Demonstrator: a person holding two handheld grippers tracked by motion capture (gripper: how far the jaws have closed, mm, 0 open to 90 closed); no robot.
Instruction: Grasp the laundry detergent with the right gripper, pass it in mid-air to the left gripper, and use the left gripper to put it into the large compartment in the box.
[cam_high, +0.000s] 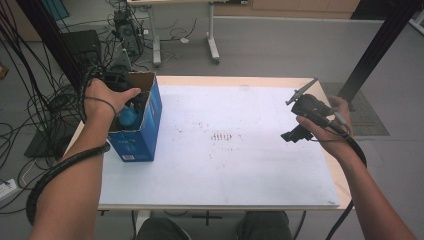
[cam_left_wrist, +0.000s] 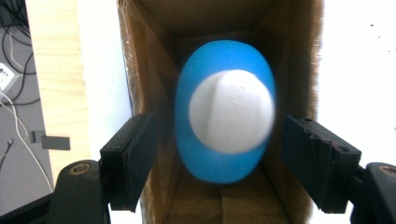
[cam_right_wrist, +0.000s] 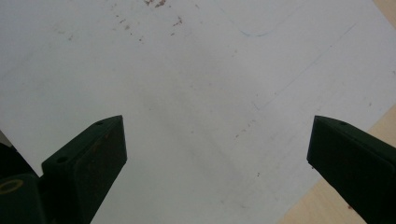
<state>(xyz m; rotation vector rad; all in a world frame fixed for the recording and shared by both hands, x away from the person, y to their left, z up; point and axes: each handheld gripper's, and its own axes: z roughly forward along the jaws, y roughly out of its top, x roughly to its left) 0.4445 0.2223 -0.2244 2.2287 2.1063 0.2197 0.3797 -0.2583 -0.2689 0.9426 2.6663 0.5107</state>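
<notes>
White sheet (cam_high: 220, 150), speckled w/ brown marks at centre, covers a pale wood table (cam_high: 340, 180) in a grey-floored room strewn w/ cables (cam_high: 30, 100); a second table's legs (cam_high: 212, 40) stand beyond. One blue carton (cam_high: 145, 131), top open, sits at the sheet's left edge. Left gripper (cam_left_wrist: 219, 154) points into it: its own view shows brown cardboard walls and one blue-and-white egg-shaped object (cam_left_wrist: 225, 122), blurred, betw. the spread jaws, touching neither. High view shows just a blue sliver (cam_high: 130, 117) of it beside the left hand (cam_high: 107, 97). Right gripper (cam_high: 299, 120), held over the sheet's right side, jaws wide apart, nothing betw. them but bare sheet.
</notes>
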